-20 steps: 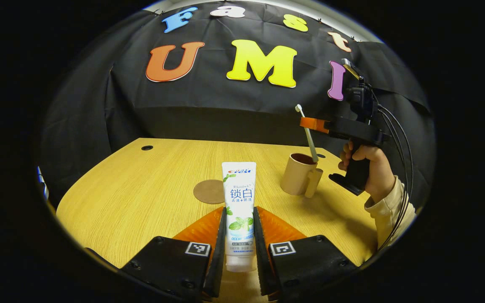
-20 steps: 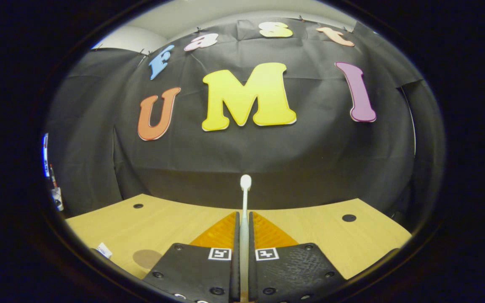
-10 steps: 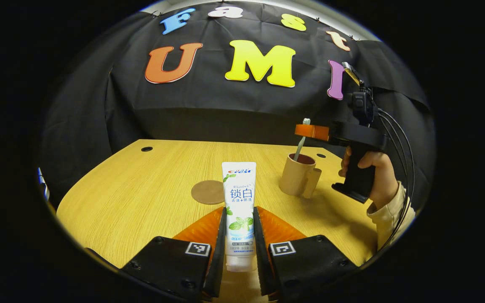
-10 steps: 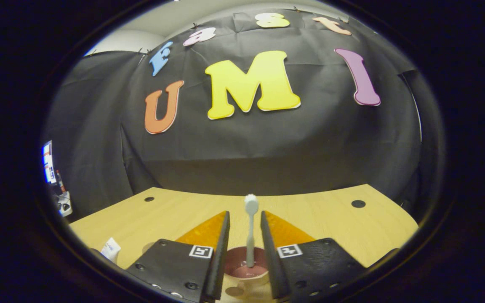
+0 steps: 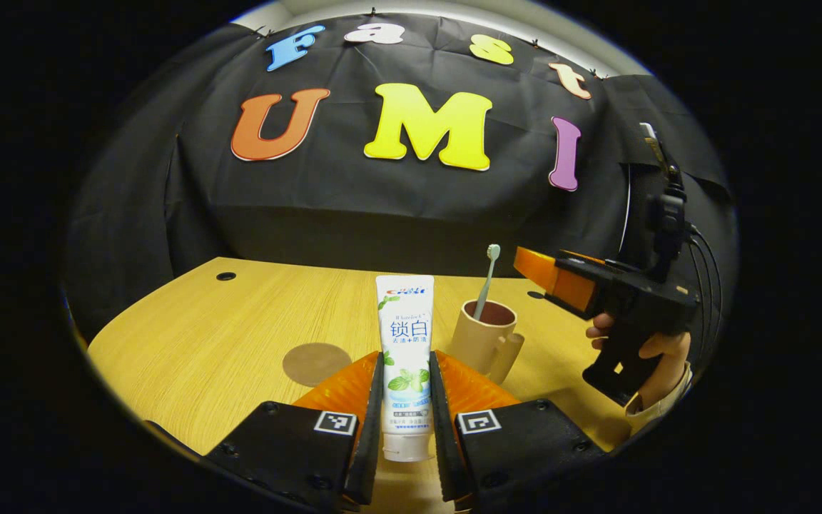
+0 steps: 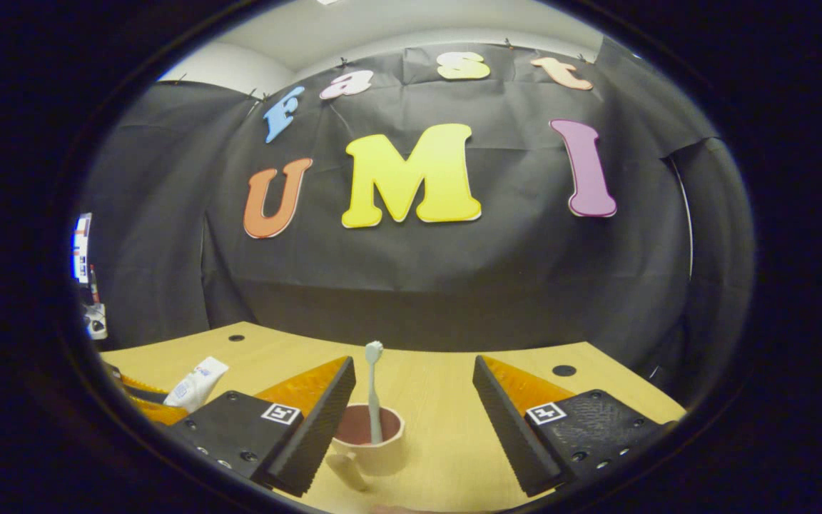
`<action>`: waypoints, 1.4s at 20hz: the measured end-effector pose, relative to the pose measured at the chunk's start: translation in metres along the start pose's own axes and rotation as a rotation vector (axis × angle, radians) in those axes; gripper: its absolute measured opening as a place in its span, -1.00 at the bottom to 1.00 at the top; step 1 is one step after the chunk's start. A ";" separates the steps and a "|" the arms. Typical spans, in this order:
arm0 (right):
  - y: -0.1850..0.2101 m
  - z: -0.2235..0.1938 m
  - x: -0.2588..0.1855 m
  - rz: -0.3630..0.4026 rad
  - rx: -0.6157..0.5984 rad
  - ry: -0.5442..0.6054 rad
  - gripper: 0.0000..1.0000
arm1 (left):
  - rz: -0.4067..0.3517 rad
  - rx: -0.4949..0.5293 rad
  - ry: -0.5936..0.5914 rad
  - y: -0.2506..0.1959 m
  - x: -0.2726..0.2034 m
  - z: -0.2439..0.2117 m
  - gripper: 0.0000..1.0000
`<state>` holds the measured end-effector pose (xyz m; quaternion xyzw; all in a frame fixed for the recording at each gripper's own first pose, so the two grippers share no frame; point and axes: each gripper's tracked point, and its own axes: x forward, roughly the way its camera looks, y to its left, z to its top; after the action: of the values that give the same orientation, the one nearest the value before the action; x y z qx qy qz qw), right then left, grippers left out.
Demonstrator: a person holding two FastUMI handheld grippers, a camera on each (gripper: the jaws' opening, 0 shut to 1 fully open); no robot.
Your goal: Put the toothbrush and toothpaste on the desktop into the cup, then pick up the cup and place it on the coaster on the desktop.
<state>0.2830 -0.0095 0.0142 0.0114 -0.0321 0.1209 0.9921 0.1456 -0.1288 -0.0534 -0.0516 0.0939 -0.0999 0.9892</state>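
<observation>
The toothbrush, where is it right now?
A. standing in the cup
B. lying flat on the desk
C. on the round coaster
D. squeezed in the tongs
A: the toothbrush stands with its handle down inside the cup, bristles up, and the right tongs are wide open around it without touching it.

**Our handheld gripper rig, up close**

We've got black gripper bodies with screws and little square tag markers. The right gripper (image 5: pixel 536 268) has a pistol grip, a top-mounted camera, black cables, and our cream sleeve (image 5: pixel 657 408).
</observation>
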 end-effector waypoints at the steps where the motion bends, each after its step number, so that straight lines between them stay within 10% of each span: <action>1: -0.011 0.000 -0.003 -0.020 -0.016 -0.012 0.92 | 0.004 0.006 -0.017 -0.005 0.006 0.006 -0.26; 9: -0.061 -0.010 -0.012 -0.159 -0.056 -0.005 0.96 | 0.031 0.086 -0.161 -0.044 0.052 0.066 -0.26; 28: -0.075 -0.037 -0.006 -0.124 0.277 0.142 0.94 | -0.039 0.056 -0.164 -0.083 0.112 0.083 -0.19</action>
<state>0.2971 -0.0826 -0.0242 0.1414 0.0558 0.0631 0.9864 0.2539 -0.2257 0.0186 -0.0339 0.0086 -0.1169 0.9925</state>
